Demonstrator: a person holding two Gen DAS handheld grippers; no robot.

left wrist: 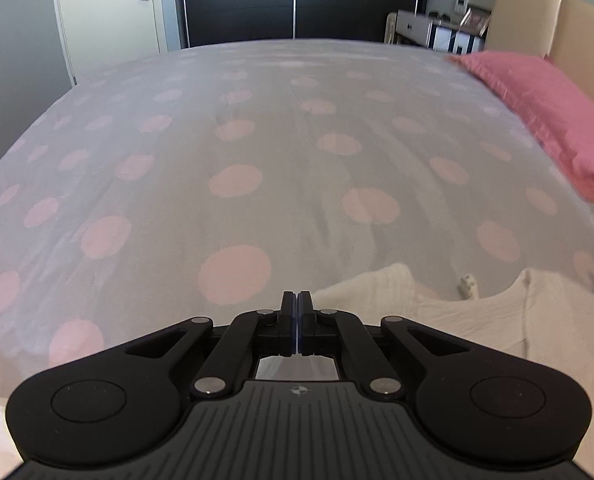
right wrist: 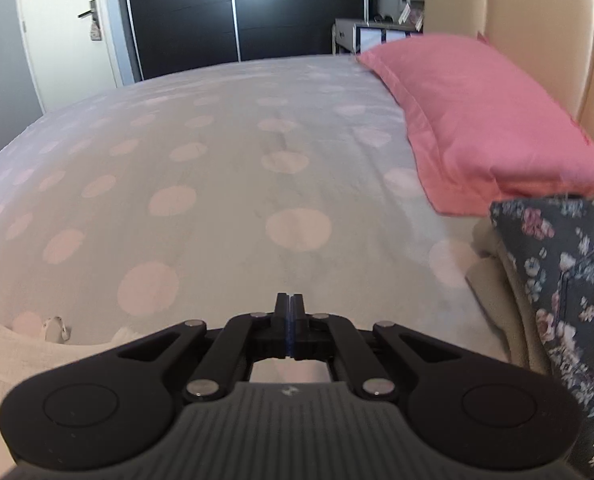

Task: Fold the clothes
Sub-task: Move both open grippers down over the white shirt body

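Both grippers are closed tight, pad against pad. The left gripper (left wrist: 297, 312) sits at the near edge of a white knitted garment (left wrist: 477, 320) spread on the bed (left wrist: 177, 140); whether a thin fold of knit is pinched between its pads cannot be told from here, since no cloth shows at the tips. The right gripper (right wrist: 289, 316) likewise shows nothing between its pads, with the same white garment lying just to its left, neckline and label (right wrist: 55, 326) facing up.

Most likely risk, in my judgement: if either gripper has closed on air or on only a top layer, the lift would drag one side and leave the garment skewed (a loose knit stretches and slips readily). Uneven pulls from the two hands would twist the fold line. The spotted bedcover could also be caught along with the knit and ride up.

Around it, a pink pillow (right wrist: 477, 120) lies against the headboard (right wrist: 537, 20), and a dark floral fabric piece (right wrist: 569, 300) sits close on the right, near enough to crowd a fold swung that way. Beyond the bed are a dark wardrobe (left wrist: 297, 0), a door (left wrist: 109, 8) and a side cabinet (left wrist: 429, 32), all well apart. The middle of the bed offers room.
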